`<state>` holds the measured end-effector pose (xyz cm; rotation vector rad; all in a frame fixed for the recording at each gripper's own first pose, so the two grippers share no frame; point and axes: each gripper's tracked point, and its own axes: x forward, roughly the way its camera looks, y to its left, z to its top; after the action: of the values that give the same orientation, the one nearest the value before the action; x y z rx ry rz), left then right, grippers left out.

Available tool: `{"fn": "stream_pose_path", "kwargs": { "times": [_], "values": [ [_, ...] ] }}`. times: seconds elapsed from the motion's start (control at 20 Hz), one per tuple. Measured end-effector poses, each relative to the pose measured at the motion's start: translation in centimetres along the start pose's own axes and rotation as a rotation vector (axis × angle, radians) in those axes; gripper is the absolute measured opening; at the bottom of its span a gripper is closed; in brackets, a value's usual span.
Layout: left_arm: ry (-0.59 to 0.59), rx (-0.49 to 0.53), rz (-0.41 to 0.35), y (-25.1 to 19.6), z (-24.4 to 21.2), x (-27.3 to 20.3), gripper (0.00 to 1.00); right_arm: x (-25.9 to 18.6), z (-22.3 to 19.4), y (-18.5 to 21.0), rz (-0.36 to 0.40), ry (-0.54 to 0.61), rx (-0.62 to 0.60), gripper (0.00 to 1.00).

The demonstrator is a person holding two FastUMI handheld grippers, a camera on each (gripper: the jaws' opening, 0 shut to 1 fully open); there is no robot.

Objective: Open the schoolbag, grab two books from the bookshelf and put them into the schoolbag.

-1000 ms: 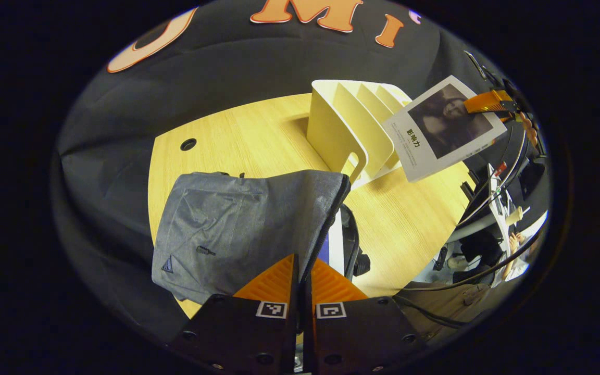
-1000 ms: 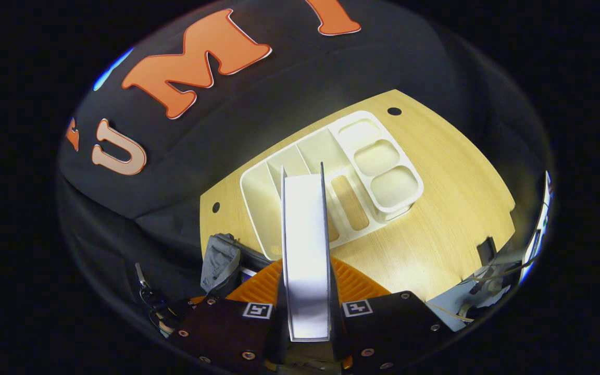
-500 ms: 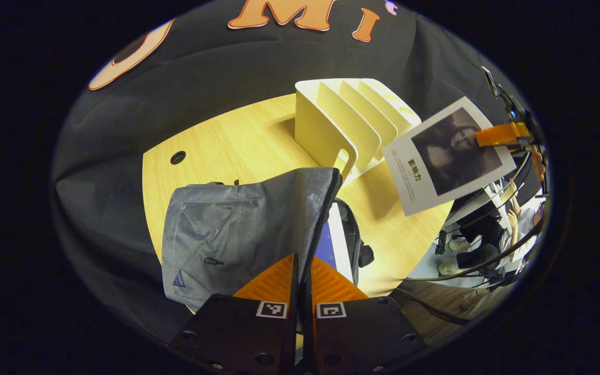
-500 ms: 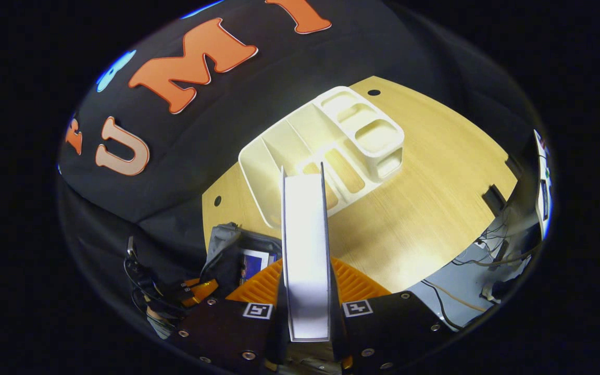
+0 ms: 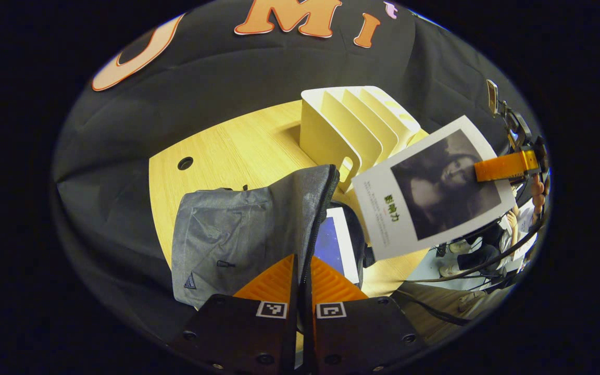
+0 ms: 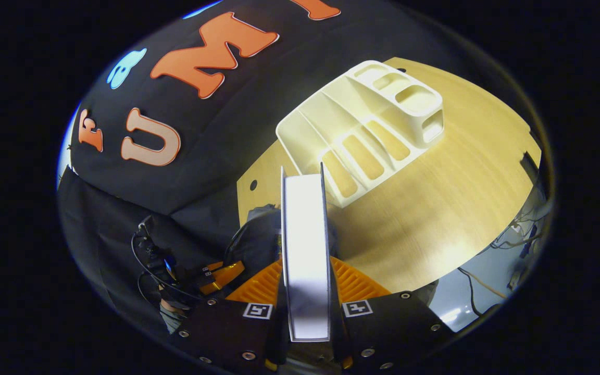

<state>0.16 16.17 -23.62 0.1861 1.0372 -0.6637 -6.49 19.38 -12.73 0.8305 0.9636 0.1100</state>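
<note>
In the left gripper view my left gripper [image 5: 300, 263] is shut on the zipper edge of the grey schoolbag [image 5: 227, 239] and holds its flap up. A blue-covered book [image 5: 334, 245] lies inside the opening. Just right of the opening hangs a white book with a dark photo cover [image 5: 430, 192], pinched at its far edge by my right gripper [image 5: 503, 167]. In the right gripper view that book's pale page edge [image 6: 305, 245] stands between the fingers of my right gripper [image 6: 305, 268], above the schoolbag [image 6: 255, 242]. The cream bookshelf [image 5: 352, 130] [image 6: 373, 130] stands with its slots bare.
The bag and shelf rest on a light wooden table [image 5: 237, 151] [image 6: 435, 208] with small round holes. My left gripper [image 6: 219, 276], with a hand and cables, sits at the lower left of the right gripper view. Cables and floor lie past the table's right edge.
The right gripper has carried the white book from beside the shelf down and toward the bag's opening. The left gripper keeps hold of the flap, and more of the blue book inside shows.
</note>
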Motion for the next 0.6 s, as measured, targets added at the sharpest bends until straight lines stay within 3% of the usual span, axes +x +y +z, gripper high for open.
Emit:
{"fn": "stream_pose_path", "kwargs": {
  "times": [0.2, 0.25, 0.3, 0.45, 0.6],
  "values": [
    [-0.021, -0.029, 0.000, 0.4, 0.1, -0.6, 0.06, 2.4, -1.4, 1.9, 0.074, 0.034, 0.016, 0.34],
    [-0.026, -0.036, -0.001, 0.4, 0.1, -0.7, 0.06, 2.9, -1.9, 2.1, 0.090, 0.044, 0.024, 0.29],
    [-0.029, -0.042, -0.001, 0.4, 0.2, -0.8, 0.06, 3.6, -2.2, 2.3, 0.102, 0.052, 0.034, 0.34],
    [-0.040, -0.046, 0.009, 0.6, 0.6, -1.1, 0.06, 5.7, -2.6, 2.2, 0.130, 0.043, 0.082, 0.34],
    [-0.058, -0.118, 0.014, 0.2, 0.6, -0.8, 0.06, 8.0, -3.5, 2.5, 0.185, 0.048, 0.163, 0.34]
  ]
}}
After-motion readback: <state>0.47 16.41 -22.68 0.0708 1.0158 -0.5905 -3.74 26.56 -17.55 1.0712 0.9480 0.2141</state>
